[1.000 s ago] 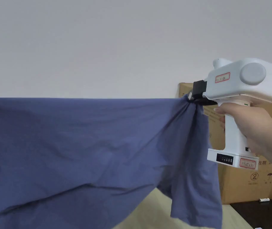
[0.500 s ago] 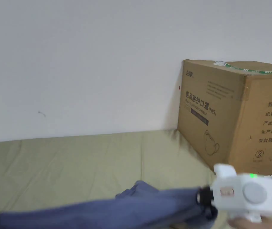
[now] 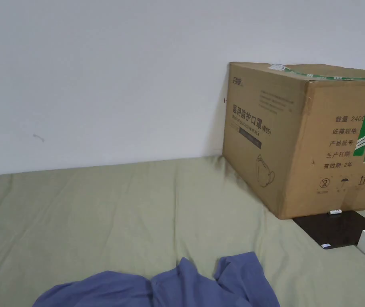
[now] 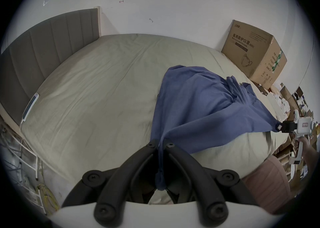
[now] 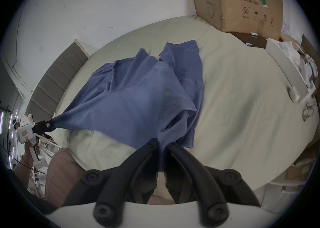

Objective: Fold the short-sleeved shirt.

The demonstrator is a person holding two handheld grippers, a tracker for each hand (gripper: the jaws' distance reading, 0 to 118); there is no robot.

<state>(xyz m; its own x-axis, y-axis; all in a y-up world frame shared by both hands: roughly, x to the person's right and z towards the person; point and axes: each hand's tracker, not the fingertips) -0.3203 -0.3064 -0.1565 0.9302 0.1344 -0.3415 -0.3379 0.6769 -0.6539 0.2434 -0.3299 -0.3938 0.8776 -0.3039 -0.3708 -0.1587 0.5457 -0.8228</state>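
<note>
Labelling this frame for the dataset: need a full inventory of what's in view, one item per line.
shirt: 1, blue, far part on the bed, near edge lifted between the grippers
bed sheet: 1, pale green, covers the bed
headboard: 1, grey padded, bed's far-left end
cardboard box: 1, brown with green tape, bed corner by the wall
phone: 1, white, bed edge near the headboard
dark board: 1, in front of the box
left gripper: 1, black jaws, shut on the shirt
right gripper: 1, black jaws, shut on the shirt
</note>
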